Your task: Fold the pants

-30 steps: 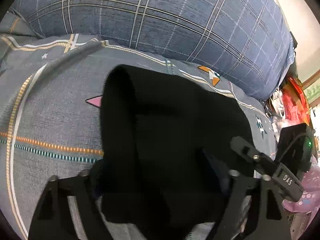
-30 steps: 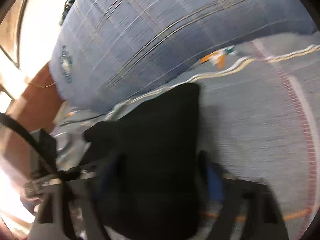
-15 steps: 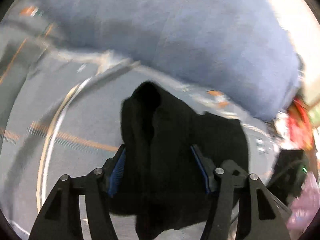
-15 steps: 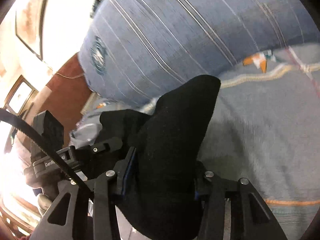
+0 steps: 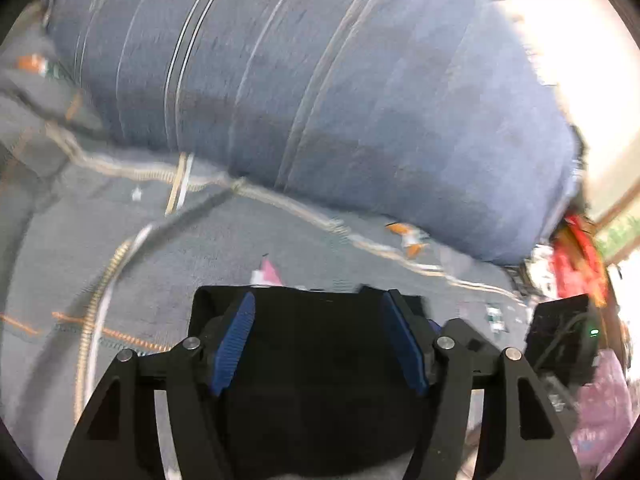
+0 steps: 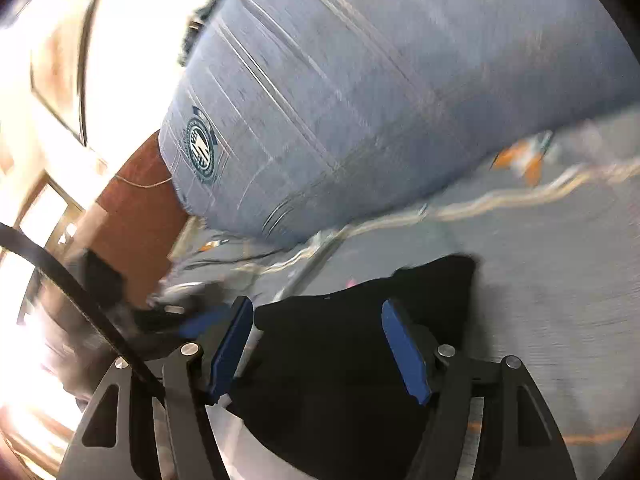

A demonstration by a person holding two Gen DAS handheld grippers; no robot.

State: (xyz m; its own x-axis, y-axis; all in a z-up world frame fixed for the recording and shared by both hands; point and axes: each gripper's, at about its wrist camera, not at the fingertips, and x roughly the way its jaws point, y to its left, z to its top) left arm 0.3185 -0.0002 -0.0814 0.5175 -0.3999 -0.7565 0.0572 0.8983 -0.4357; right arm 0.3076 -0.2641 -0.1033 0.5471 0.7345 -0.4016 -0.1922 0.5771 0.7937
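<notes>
Left gripper point(image 5: 318, 340): jaws opening, black pants point(image 5: 320, 380) lying between the pads, let go rather than pinched. Right gripper point(image 6: 316, 344): jaws opening too, pants point(image 6: 352, 360) between them, loose. The pants sit bunched on the grey bedsheet point(image 5: 100, 264). Best to clear both sets of fingers fully before lifting off, so nothing drags the fold. A big blue pillow point(image 5: 320, 100) lies just beyond; red clutter point(image 5: 578, 264) far right, well apart.

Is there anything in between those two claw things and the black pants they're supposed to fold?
Nothing visible. The black pants lie on the grey bedspread right between the blue pads of the left gripper, and likewise the right gripper. Both sets of jaws are opening, pads clear of the cloth. The big blue pillow sits well behind.
</notes>
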